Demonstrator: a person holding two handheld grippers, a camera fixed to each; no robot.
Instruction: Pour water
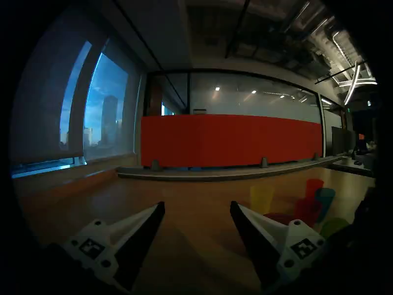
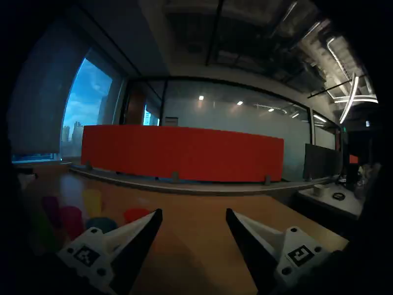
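Dim office: a red partition point(image 1: 231, 140) backs the long wooden surface point(image 1: 196, 189). My left gripper point(image 1: 196, 203) and right gripper point(image 2: 193, 211) hover spread wide, holding nothing. The coloured cups point(image 1: 307, 211) cluster at lower right in the left gripper view, lower left in the right gripper view. I'd approach the outlying yellow cup point(image 1: 262, 199) squarely, since its neighbours crowd close. Which cup holds water I cannot tell.

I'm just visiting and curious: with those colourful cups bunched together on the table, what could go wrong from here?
The cups stand close together, so the open left gripper or right gripper reaching for one might topple its neighbours. The light is dim and which cup holds water cannot be told, so a pour might miss and wet the wooden table.
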